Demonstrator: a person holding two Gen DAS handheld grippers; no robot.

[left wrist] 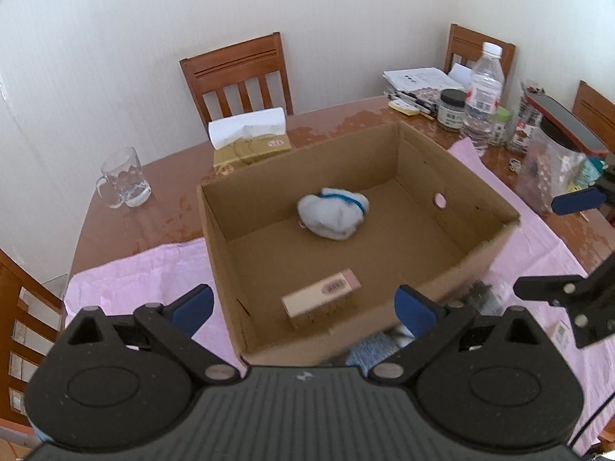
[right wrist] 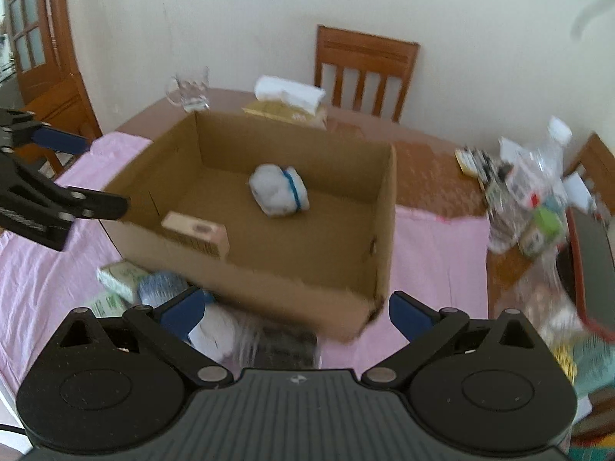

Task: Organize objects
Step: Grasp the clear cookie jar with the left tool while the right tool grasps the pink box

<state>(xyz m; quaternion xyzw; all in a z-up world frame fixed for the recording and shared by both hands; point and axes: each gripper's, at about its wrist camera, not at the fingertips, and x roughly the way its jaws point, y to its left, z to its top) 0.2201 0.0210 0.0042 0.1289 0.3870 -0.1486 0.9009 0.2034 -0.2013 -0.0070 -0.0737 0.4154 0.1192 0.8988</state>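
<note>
An open cardboard box (left wrist: 384,153) (right wrist: 292,146) stands on a pink cloth (left wrist: 146,272). Inside lie a rolled white sock bundle with a blue stripe (left wrist: 332,213) (right wrist: 278,190) and a small beige carton (left wrist: 321,297) (right wrist: 196,232). My left gripper (left wrist: 305,311) hovers open over the box's near edge, holding nothing. My right gripper (right wrist: 298,313) is open too, above the box's front corner. In front of the box lie a blue knit item (right wrist: 161,286) (left wrist: 373,349), green-and-white packets (right wrist: 119,276), a white item (right wrist: 215,330) and a dark packet (right wrist: 284,342), all blurred.
A tissue box (left wrist: 250,134) and a glass mug (left wrist: 123,180) stand behind the box. A water bottle (left wrist: 482,92), jars (left wrist: 451,109), papers (left wrist: 423,80) and a clear bag (left wrist: 553,169) crowd the table's right side. Wooden chairs (left wrist: 238,73) ring the table.
</note>
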